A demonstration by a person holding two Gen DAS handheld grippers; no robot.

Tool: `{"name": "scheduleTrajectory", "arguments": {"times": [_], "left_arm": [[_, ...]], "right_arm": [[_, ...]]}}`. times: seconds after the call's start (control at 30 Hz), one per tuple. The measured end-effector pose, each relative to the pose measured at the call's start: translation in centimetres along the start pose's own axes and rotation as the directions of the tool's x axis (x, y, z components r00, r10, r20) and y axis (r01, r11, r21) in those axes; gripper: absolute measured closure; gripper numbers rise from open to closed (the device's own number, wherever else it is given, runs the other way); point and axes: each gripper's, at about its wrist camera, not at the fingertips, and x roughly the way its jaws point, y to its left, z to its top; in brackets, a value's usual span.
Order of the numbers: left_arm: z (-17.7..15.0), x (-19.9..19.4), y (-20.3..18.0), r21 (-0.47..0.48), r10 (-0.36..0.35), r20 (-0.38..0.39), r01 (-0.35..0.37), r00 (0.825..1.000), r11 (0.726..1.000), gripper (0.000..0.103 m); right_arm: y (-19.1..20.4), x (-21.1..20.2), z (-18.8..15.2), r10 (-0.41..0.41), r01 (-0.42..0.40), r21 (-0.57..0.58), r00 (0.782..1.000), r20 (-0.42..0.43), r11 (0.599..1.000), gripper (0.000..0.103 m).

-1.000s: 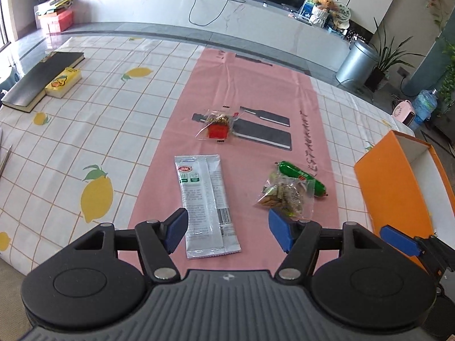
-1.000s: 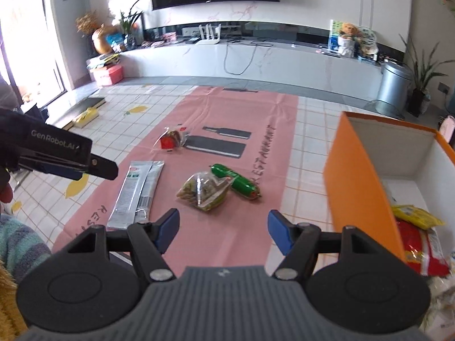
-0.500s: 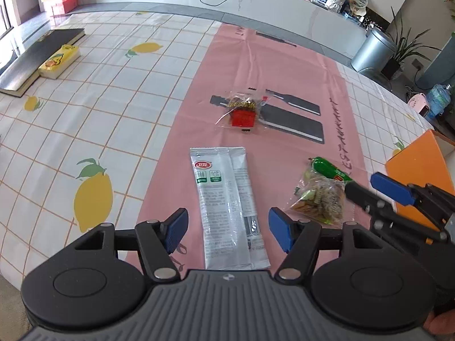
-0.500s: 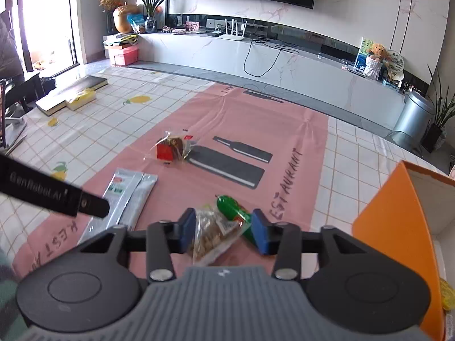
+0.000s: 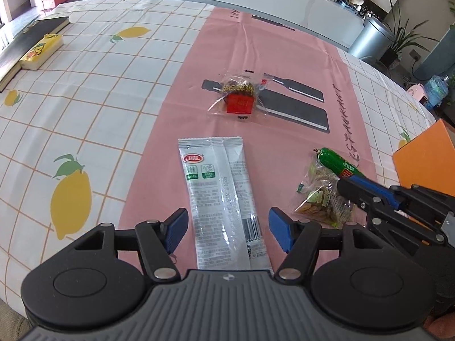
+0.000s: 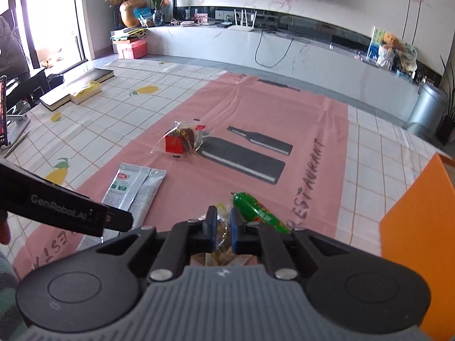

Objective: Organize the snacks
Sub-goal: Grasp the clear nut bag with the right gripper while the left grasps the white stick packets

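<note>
- The right gripper (image 6: pixel 221 231) has its jaws squeezed narrow on the clear snack bag (image 5: pixel 321 199), which lies on the pink mat (image 5: pixel 284 51).
- In the left wrist view the right gripper (image 5: pixel 348 186) reaches in from the right side, with its blue tips on that bag.
- The green sausage (image 6: pixel 260 213) lies just past the right jaws and touches the far edge of the bag.
- The left gripper (image 5: pixel 227 228) hangs low over the mat with its jaws wide, and nothing is in them.
- The long silver packet (image 5: pixel 221 196) lies flat on the mat, and its near end sits between the left jaws. The blue pads (image 5: pixel 177 227) do not touch it.
- In the right wrist view the left gripper's black finger crosses the left side in front of the silver packet (image 6: pixel 133 189).
- The red snack (image 5: pixel 239 96) in a clear wrap lies farther out on the mat, partly over the dark bottle shapes printed there.
- The orange box (image 6: pixel 421 227) stands at the right edge of the mat, near the sausage.
- The table (image 5: pixel 85 91) has a white cloth with lemons on it.
- A black book (image 5: pixel 31 37) and a yellow box (image 5: pixel 41 51) lie side by side far off on the left.
</note>
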Motion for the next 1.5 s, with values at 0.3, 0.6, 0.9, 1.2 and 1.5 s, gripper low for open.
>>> {"name": "scheduleTrajectory", "arguments": {"times": [0.3, 0.6, 0.9, 1.2, 1.5], "left_arm": [[-0.4, 0.9, -0.7, 0.013, 0.022, -0.012, -0.022, 1.000, 1.000, 0.020], [-0.6, 1.8, -2.2, 0.075, 0.098, 0.020, -0.099, 0.995, 0.992, 0.012], [-0.9, 1.9, -2.8, 0.176, 0.132, 0.045, -0.138, 0.990, 0.975, 0.036], [-1.9, 1.0, -2.8, 0.260, 0.084, -0.037, -0.071, 0.996, 0.963, 0.041], [-1.5, 0.8, -1.6, 0.171, 0.067, -0.040, -0.059, 0.997, 0.984, 0.031]], "right_arm": [[-0.6, 0.4, -1.7, -0.009, 0.009, 0.014, 1.000, -0.003, 1.000, 0.095], [-1.3, 0.0, -2.2, -0.002, 0.006, 0.084, 0.999, -0.049, 0.996, 0.095], [-2.3, -0.5, -1.9, 0.054, -0.050, 0.058, 0.997, -0.055, 0.997, 0.075], [-0.7, -1.0, -0.7, 0.131, -0.134, -0.263, 0.991, -0.028, 0.955, 0.033], [0.2, 1.6, -1.2, 0.152, -0.181, -0.396, 0.983, -0.105, 0.900, 0.030]]}}
